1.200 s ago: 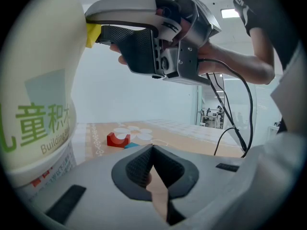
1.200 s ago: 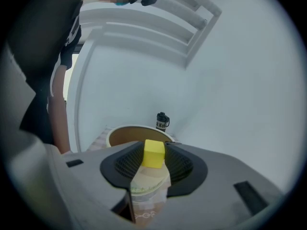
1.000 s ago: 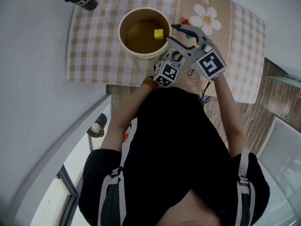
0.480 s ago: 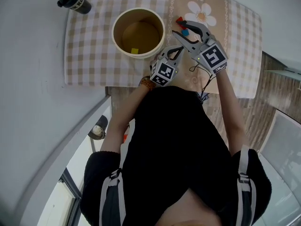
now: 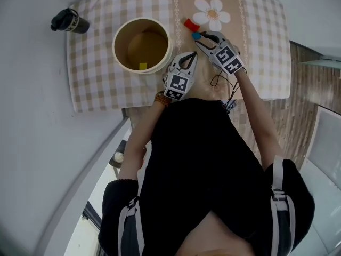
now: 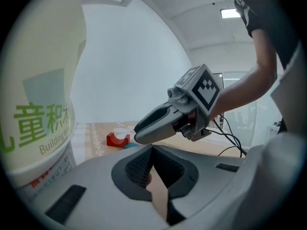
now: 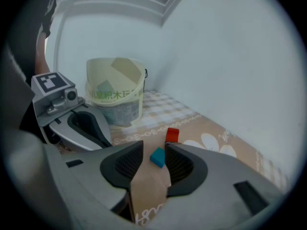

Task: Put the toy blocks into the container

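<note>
A cream bucket (image 5: 121, 60) stands on the checked cloth with a yellow block (image 5: 143, 65) on its bottom. To its right lie a red arch block (image 5: 190, 24) and a small blue block (image 5: 196, 36). My right gripper (image 5: 200, 39) is open at the blue block. In the right gripper view that blue block (image 7: 157, 157) lies on the cloth between my fingertips, close to the right pad, with the red block (image 7: 172, 134) just beyond. My left gripper (image 5: 189, 56) is shut and empty beside the bucket (image 6: 38, 90); its pads meet at the tip (image 6: 152, 148).
A black bottle (image 5: 69, 21) lies at the far left corner of the cloth. A printed daisy (image 5: 209, 7) marks the cloth's beige strip behind the blocks. The table's near edge runs just under my grippers, with wooden floor (image 5: 298, 89) to the right.
The yellow block has dropped to the bucket's bottom. My right gripper has left the bucket rim and moved right to the blue block. The left gripper stays beside the bucket.
</note>
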Tool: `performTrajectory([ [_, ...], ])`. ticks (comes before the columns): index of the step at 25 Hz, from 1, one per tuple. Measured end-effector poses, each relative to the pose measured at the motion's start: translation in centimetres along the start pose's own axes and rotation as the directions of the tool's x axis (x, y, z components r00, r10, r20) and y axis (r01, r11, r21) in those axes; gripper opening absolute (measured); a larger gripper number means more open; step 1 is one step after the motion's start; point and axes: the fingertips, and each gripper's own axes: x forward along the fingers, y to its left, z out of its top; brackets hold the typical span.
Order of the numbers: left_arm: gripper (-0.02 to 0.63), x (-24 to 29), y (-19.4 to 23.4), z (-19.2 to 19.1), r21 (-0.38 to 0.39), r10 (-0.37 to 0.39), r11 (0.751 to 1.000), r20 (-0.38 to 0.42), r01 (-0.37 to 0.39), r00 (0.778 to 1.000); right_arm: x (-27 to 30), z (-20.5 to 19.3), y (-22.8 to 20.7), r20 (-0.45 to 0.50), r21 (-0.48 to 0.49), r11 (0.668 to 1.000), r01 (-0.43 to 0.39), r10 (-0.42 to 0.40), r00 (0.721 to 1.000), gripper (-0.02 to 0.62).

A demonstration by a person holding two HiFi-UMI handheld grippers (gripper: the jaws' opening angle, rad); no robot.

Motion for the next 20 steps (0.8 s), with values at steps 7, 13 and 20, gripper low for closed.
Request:
performTrajectory([
  [7, 0.011, 0.1, 0.0, 0.1, -0.001, 0.000, 1.000, -0.003, 0.000, 1.000, 1.6, -2.7, -1.0, -0.062, 0.086, 0.995, 0.045, -0.040, 0.997, 0.148],
  [13, 0.011, -0.1, -0.3, -0.1, 0.003, -0.003, 1.000, -0.002, 0.003, 1.000, 2.6, -3.6, -0.9, -0.093, 0.123, 0.991, 0.047, -0.036, 0.995, 0.189],
  [20, 0.011, -0.1, 0.2, 0.5, 0.013, 0.002, 1.000, -0.004, -0.002, 1.000, 3.0, -3.9, -1.3, -0.113, 0.139, 0.990, 0.038, -0.022, 0.993, 0.150],
])
